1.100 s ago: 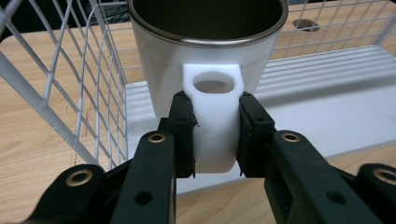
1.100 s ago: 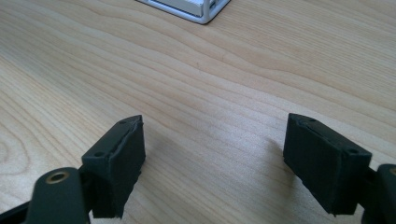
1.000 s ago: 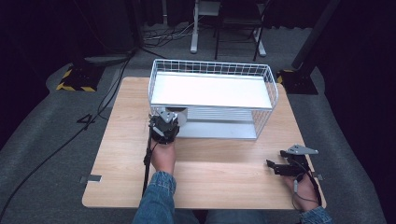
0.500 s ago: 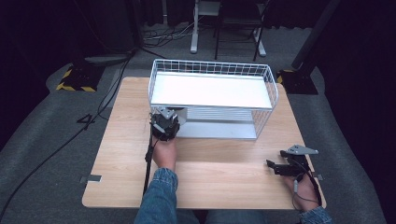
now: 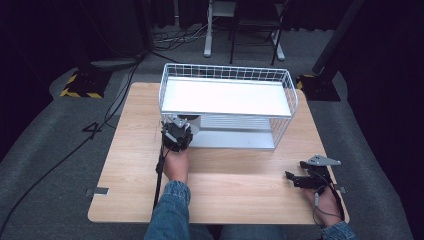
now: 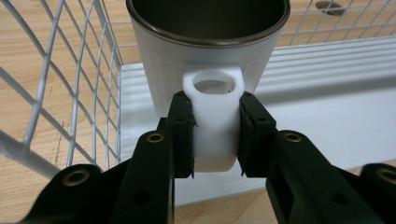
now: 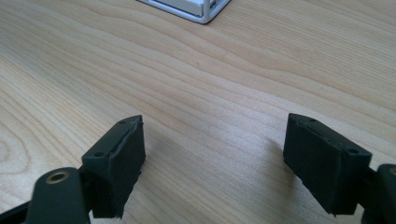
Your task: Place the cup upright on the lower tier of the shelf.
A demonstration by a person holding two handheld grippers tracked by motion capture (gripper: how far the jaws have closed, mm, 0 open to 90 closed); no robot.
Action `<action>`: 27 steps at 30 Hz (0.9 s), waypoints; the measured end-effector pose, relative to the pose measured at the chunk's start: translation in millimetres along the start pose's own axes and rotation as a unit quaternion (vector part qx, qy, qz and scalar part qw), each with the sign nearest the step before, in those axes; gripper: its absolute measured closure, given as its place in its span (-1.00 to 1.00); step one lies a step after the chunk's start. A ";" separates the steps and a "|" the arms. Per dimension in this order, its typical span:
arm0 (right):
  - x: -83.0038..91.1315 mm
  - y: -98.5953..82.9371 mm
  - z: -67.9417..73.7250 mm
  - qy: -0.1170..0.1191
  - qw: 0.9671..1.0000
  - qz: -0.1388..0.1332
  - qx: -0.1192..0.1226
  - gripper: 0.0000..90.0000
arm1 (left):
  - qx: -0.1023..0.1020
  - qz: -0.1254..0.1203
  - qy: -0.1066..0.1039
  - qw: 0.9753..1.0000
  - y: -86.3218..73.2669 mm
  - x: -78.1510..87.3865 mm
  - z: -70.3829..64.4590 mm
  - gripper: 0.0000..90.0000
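We pinch the white mug's handle (image 6: pixel 214 126) with our left gripper (image 6: pixel 215 135) inside the wire rack's (image 5: pixel 227 106) left end. Our right gripper (image 7: pixel 212 154) rests spread on the table (image 5: pixel 240 185), near right.

one mug (image 6: pixel 208 56) sits at the top of the left gripper view. one wire rack (image 5: pixel 227 75) stands in the upper middle of the high view, on one wooden table (image 5: pixel 130 145). two grippers: one (image 5: pixel 177 135) left of centre, one (image 5: pixel 295 178) lower right.

Grey carpet (image 5: pixel 45 150) surrounds the wooden counter (image 5: pixel 135 165); black cables (image 5: pixel 60 160) cross it, a white stand (image 5: pixel 207 30) behind, dark curtained surroundings.
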State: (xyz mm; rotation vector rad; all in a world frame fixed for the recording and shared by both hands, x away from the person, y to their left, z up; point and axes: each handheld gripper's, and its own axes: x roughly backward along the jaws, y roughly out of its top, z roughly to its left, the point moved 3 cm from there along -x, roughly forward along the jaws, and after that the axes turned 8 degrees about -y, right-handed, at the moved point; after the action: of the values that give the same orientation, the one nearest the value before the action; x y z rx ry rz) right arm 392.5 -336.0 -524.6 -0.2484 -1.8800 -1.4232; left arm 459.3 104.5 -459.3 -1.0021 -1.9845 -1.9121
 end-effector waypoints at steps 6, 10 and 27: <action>0.0 0.0 0.0 0.000 1.000 0.000 0.000 -0.53 | -0.001 0.000 0.000 1.000 -1.4 0.5 -1.7 -0.06; 0.0 0.0 0.0 0.000 1.000 0.000 0.000 -0.53 | -0.003 -0.002 -0.003 1.000 -1.3 2.0 -2.3 -0.09; 0.0 0.0 0.0 0.000 1.000 0.000 0.000 -0.53 | -0.029 -0.029 -0.027 0.999 -2.5 39.2 -8.9 -0.37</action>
State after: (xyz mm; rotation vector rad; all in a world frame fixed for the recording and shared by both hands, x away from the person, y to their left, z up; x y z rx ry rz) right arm 392.5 -336.0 -524.6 -0.2479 -1.8803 -1.4229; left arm 425.9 108.9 -437.4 -1.0328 -2.0200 -2.0039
